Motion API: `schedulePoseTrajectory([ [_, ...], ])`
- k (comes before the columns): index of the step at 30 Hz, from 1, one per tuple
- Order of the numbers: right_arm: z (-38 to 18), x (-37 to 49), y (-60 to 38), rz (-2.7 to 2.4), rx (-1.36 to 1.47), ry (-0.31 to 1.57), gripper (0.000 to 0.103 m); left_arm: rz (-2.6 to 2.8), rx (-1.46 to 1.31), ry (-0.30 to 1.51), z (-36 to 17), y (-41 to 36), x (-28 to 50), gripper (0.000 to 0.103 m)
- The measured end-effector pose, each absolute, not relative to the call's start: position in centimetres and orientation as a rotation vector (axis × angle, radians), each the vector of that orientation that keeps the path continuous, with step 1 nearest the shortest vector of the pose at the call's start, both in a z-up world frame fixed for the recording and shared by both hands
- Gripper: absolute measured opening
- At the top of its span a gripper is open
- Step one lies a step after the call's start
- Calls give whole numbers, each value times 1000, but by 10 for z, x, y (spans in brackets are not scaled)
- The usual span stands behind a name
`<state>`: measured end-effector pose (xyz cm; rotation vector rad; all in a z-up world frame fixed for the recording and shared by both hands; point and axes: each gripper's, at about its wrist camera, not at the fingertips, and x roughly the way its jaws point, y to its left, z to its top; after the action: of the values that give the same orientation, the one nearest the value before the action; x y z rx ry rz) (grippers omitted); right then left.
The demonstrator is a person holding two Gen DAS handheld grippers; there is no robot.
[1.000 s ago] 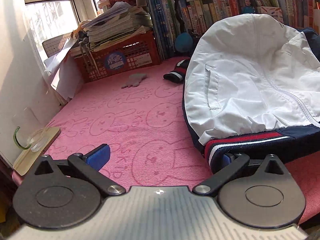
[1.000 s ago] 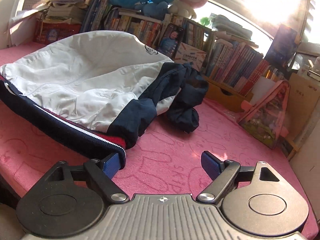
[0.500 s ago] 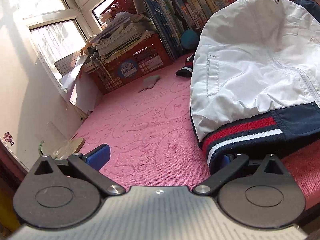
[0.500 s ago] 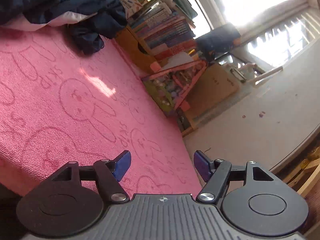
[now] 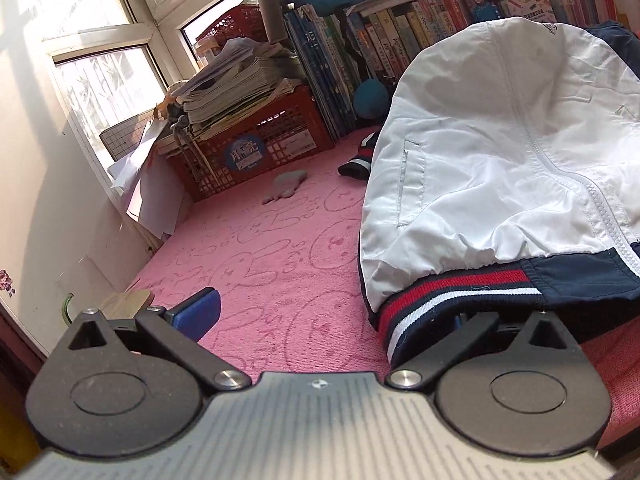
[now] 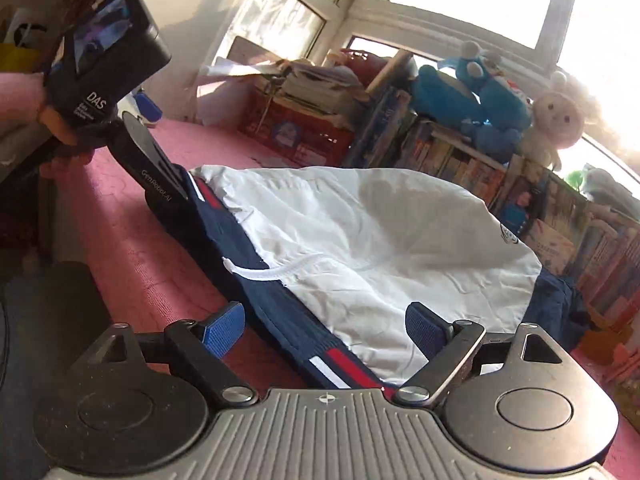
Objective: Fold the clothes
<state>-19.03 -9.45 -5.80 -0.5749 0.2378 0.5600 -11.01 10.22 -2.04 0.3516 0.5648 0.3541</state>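
White jacket [image 6: 372,240] between gripper [image 6: 324,326] fingers

White, navy and red on a pink rabbit-print cover

The jacket [image 5: 500,168] is white across the body with navy panels and a hem band [image 5: 452,292] striped red, white and navy. It lies on a pink cover [image 5: 256,264] embossed with rabbit outlines and smiling faces. Both grippers, left gripper [image 5: 324,312] and right gripper [image 6: 324,328], are black and grey with blue pads [image 6: 224,330]. The crate [image 5: 260,144] is red with a round blue label; the plush toys [image 6: 472,96] are blue and cream.
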Motion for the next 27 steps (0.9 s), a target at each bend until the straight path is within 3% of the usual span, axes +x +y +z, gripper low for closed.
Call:
schedulePoseTrajectory([
  [9, -49, -138, -137, 232, -475, 341, 80, 365, 331, 583, -32, 109, -105, 103],
  [12, -50, -132, -176, 76, -442, 416, 65, 378, 318, 573, -30, 113, -106, 103],
  [13, -50, -132, -189, 17, -434, 437, 55, 378, 314, 568, -29, 114, -106, 103],
  [14, -50, -131, -204, -13, -413, 454, 63, 348, 292, 562, -24, 117, -108, 103],
  [15, -49, -129, -214, -13, -381, 468, 64, 325, 273, 554, -19, 118, -111, 103],
  [22, -44, -107, -203, 80, -354, 409, 63, 533, 553, 377, -1, 108, -133, 103],
  [27, -41, -91, -176, 127, -424, 348, 62, 506, 458, 498, -11, 125, -126, 103],
])
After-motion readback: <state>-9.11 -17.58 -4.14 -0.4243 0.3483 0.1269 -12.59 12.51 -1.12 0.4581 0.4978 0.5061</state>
